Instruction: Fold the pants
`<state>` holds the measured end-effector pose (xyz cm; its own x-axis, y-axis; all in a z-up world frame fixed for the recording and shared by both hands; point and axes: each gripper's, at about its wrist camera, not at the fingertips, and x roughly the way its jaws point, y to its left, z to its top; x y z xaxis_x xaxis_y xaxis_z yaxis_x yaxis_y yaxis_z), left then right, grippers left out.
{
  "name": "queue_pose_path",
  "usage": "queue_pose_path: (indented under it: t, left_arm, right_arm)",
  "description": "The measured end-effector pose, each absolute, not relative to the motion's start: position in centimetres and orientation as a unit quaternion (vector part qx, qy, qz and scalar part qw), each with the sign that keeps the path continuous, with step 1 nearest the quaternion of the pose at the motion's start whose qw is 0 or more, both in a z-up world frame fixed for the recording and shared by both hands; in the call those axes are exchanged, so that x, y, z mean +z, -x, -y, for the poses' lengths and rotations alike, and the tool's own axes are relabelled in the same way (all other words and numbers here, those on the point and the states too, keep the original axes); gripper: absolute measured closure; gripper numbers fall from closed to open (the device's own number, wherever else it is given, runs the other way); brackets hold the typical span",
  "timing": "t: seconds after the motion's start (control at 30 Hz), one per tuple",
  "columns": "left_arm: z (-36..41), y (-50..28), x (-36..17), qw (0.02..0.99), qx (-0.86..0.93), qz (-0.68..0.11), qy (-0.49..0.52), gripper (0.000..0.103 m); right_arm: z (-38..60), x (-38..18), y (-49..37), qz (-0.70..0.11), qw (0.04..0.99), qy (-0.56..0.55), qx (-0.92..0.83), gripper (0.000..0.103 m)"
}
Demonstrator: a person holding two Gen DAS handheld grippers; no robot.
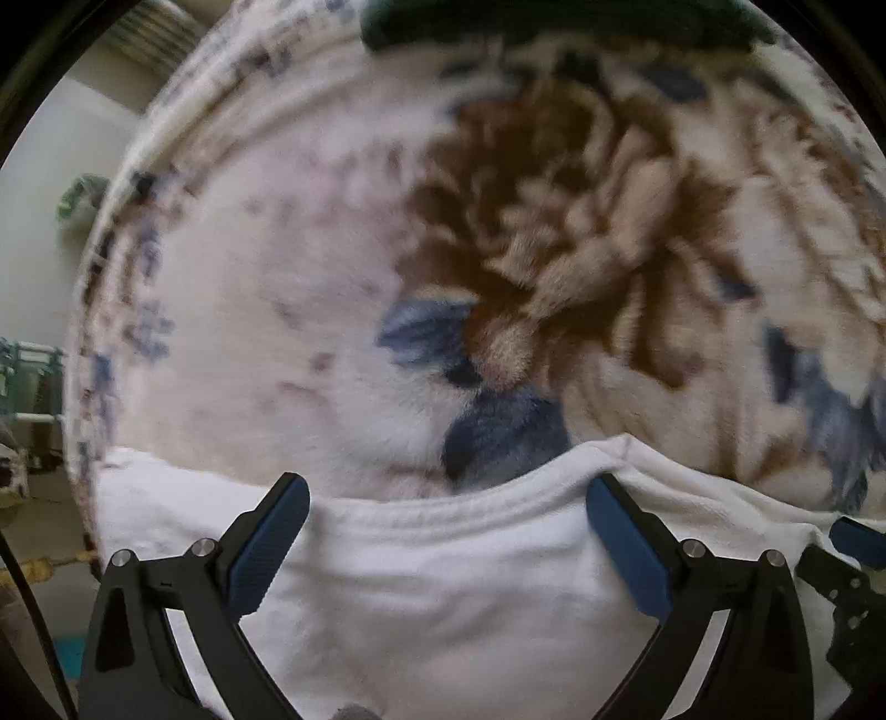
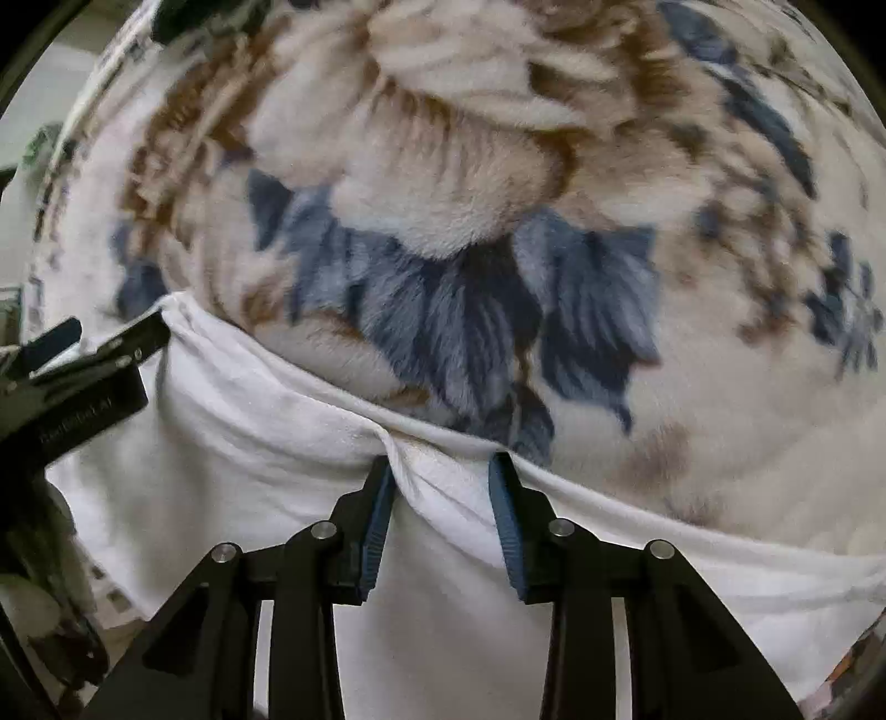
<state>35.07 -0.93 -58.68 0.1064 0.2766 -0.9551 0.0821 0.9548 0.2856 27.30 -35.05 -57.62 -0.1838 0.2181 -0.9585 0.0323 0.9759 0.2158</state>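
Observation:
White pants [image 1: 443, 581] lie on a plush floral blanket [image 1: 310, 310], their hemmed edge running across both views. My left gripper [image 1: 447, 487] hangs over that edge, jaws spread wide, with flat cloth between them and neither pad pressing on it. In the right wrist view the pants [image 2: 249, 443] bunch into a raised fold. My right gripper [image 2: 443, 471] is shut on this fold at the edge, and the cloth is gathered between its blue pads [image 2: 376, 520]. Each gripper shows at the side of the other's view.
The blanket [image 2: 609, 421], with brown and blue flowers, covers the whole surface beyond the pants. A dark green cloth [image 1: 554, 22] lies at its far edge. On the left the bed's side drops off to the floor [image 1: 39, 531], where a rack [image 1: 33, 382] stands.

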Motion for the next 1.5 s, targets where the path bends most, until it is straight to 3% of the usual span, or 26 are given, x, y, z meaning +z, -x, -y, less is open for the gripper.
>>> queue_pose_path:
  t: [0.03, 0.07, 0.1, 0.33, 0.5, 0.63, 0.83, 1.0, 1.17, 1.3, 1.5]
  left_arm:
    - [1.4, -34.5, -57.6, 0.738, 0.061, -0.657, -0.139, 0.000]
    - [2.0, -33.8, -56.4, 0.745, 0.053, -0.650, -0.140, 0.000]
    - [2.8, -33.0, -55.2, 0.751, 0.042, -0.644, -0.137, 0.000]
    - [10.3, -27.0, -53.7, 0.737, -0.037, -0.668, -0.096, 0.000]
    - [17.2, -22.6, -56.6, 0.695, -0.095, -0.707, -0.086, 0.000]
    - [22.9, -20.3, -59.0, 0.667, -0.134, -0.727, -0.092, 0.000]
    - [25.8, -20.3, -63.1, 0.648, -0.124, -0.740, -0.128, 0.000]
    - [24.8, -21.8, -64.6, 0.635, -0.114, -0.759, -0.090, 0.000]
    - [25.0, -22.8, -66.1, 0.620, -0.101, -0.772, -0.096, 0.000]
    - [25.4, -23.7, -66.7, 0.606, -0.091, -0.783, -0.102, 0.000]
    - [27.9, -25.0, -66.9, 0.600, -0.087, -0.788, -0.103, 0.000]
  right_arm:
    - [36.5, -56.5, -27.1, -0.759, 0.638, -0.103, 0.080, 0.042]
    - [38.8, -55.2, -26.9, -0.746, 0.646, -0.134, 0.088, 0.013]
    - [40.8, -53.6, -26.1, -0.725, 0.663, -0.167, 0.088, 0.008]
    - [57.3, -45.9, -14.3, -0.607, 0.724, -0.314, -0.094, 0.008]
    - [69.0, -47.2, 0.7, -0.557, 0.666, -0.416, -0.268, 0.009]
    - [73.6, -50.3, 6.9, -0.502, 0.649, -0.493, -0.288, 0.012]
    - [73.2, -57.4, 6.8, -0.429, 0.649, -0.591, -0.215, 0.013]
    - [72.8, -57.1, 5.9, -0.324, 0.683, -0.631, -0.176, 0.013]
    - [72.6, -59.2, 5.7, -0.311, 0.669, -0.656, -0.161, 0.015]
    - [72.4, -57.3, 4.4, -0.297, 0.704, -0.628, -0.147, 0.018]
    - [72.1, -61.5, 1.6, -0.318, 0.671, -0.656, -0.135, 0.018]
